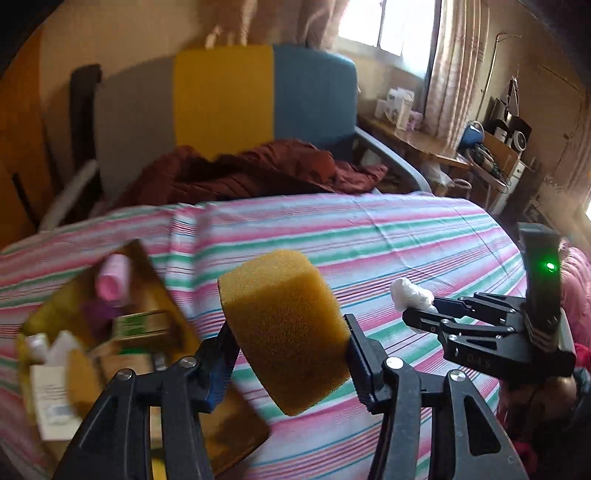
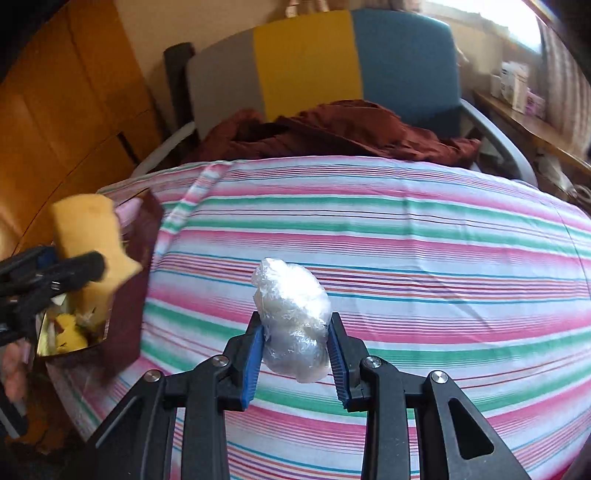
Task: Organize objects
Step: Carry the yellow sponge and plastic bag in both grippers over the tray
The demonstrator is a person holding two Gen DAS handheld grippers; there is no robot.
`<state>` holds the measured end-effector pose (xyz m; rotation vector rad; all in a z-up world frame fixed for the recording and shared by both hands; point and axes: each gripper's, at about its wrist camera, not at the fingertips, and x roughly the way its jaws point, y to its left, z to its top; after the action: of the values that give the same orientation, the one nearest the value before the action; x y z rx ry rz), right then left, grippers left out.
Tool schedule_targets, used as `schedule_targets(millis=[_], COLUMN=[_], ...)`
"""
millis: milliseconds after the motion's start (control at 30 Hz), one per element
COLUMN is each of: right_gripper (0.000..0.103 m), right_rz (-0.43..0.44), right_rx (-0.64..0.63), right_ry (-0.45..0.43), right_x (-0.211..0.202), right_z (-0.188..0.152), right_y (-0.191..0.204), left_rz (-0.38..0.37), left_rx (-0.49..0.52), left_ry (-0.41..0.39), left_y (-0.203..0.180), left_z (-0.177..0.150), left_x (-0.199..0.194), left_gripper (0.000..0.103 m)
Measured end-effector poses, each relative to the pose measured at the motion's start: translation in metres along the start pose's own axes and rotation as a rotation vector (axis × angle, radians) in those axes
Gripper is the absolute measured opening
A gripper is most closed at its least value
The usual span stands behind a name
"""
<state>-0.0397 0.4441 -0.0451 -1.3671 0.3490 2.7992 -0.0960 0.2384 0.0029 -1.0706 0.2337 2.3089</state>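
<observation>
Striped bedsheet (image 1: 332, 229) lies under both tools: the left gripper (image 1: 288, 354) clamps a yellow sponge (image 1: 284, 332) beside the box (image 1: 229, 424) of blurred, unreadable labels, while the right gripper (image 2: 295, 354) pinches a crumpled plastic wad (image 2: 291, 317) above the sheet.

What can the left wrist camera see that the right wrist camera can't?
Only the left wrist view shows the window, the cluttered desk and, inside the box, a pink roll and a green packet. Only the right wrist view shows the wooden cupboard and the box's dark red outside. Both show the striped bed sheet, the red cloth, the left gripper squeezing the yellow sponge and the right gripper holding the plastic wad.
</observation>
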Motion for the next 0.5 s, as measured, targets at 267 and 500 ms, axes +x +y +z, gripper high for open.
schedule_targets(millis=[267,500], right_gripper=[0.034,0.034], right_rz=[0.051,0.123], right_rx=[-0.066,-0.124], right_ry=[-0.001,-0.021], right_x=[0.000,-0.004], right_z=[0.007,0.009], right_y=[0.058,0.124], left_rz=[0.122,0.185], left_rx=[0.006,-0.032], left_ry=[-0.086,-0.111], left_y=[0.035,0.069], left_z=[-0.028,-0.053], left_x=[-0.052,-0.079], left_gripper=[0.055,0.055])
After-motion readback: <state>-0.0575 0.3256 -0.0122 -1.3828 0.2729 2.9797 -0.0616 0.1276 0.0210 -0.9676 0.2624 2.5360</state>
